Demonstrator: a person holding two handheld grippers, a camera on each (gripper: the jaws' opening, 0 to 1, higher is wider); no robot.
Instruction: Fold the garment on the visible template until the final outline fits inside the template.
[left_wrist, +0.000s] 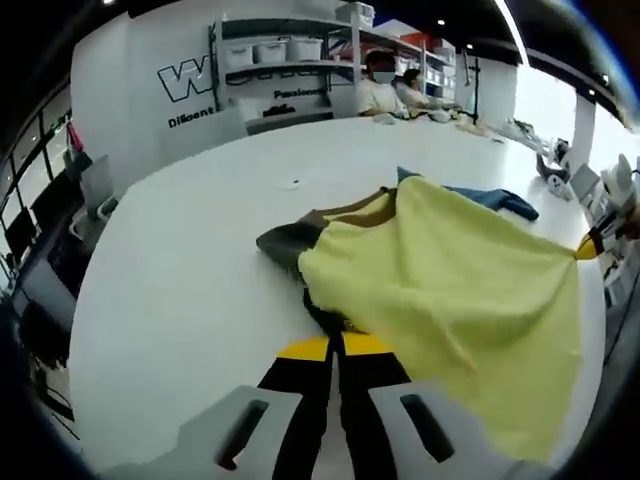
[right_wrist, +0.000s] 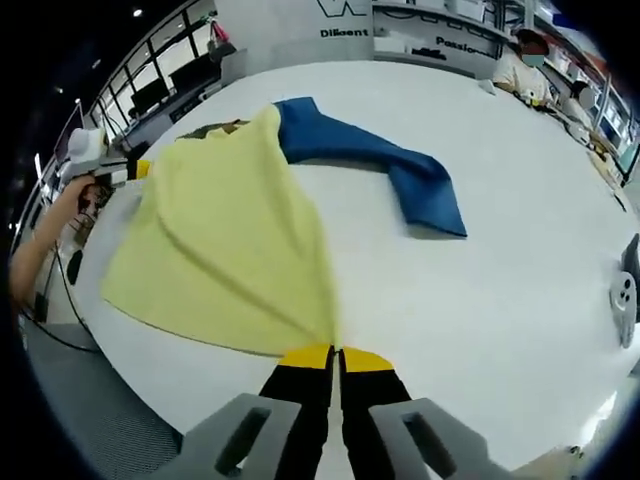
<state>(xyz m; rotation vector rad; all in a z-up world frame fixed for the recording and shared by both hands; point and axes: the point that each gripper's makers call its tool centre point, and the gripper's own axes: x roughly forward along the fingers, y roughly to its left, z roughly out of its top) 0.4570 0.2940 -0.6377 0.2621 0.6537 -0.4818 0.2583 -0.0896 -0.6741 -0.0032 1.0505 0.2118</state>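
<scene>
Right gripper view: both grippers (right_wrist: 335, 352) (left_wrist: 336, 342) clamp the lifted yellow garment (right_wrist: 225, 250).

Right gripper (right_wrist: 335, 352) fingers pinched on yellow garment (right_wrist: 225, 250) corner at lower centre, blue garment (right_wrist: 400, 165) upper centre, white table (right_wrist: 520, 260)

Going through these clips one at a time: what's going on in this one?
A person is working a yellow garment on a white table with two handheld grippers. The right gripper and the left gripper are each shut on an edge of it, holding it spread and lifted. A blue garment lies beside it.
</scene>
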